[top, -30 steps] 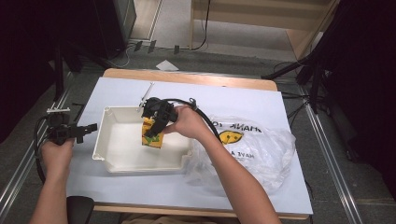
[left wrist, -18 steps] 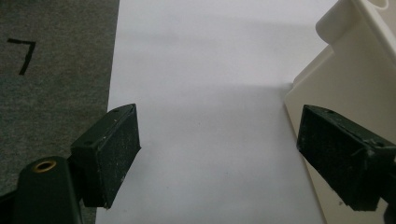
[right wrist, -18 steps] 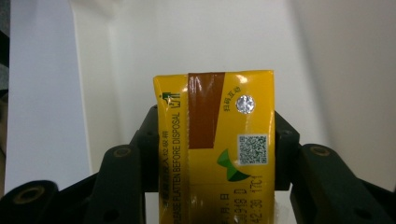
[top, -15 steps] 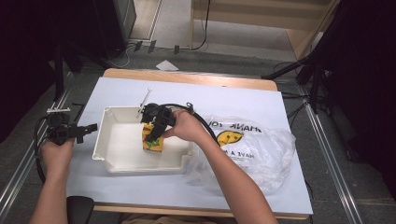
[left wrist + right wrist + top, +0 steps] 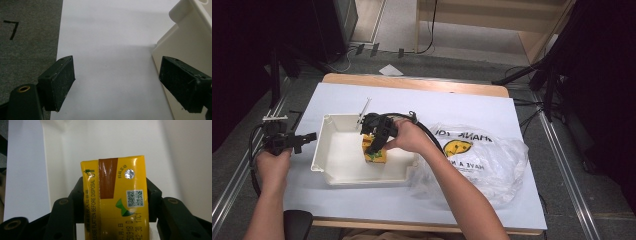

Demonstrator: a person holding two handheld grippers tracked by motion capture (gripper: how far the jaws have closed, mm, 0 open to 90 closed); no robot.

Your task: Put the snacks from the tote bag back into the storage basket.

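right gripper (image 5: 113,202): jaws clamped on yellow rectangular drink carton (image 5: 115,195), over white plastic tray (image 5: 343,162)
left gripper (image 5: 117,82): jaws wide apart, holding nothing; tray wall beside one jaw

bare worktop (image 5: 422,102) beyond the tray (image 5: 343,172) is open; plastic bag (image 5: 484,160) crowds its right wall; juice carton (image 5: 377,152) sits mid-tray.

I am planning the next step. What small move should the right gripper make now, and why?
Probably open the jaws to release the carton. The right gripper holds it low inside the white tray, seemingly at the tray floor, while the left gripper waits open outside.
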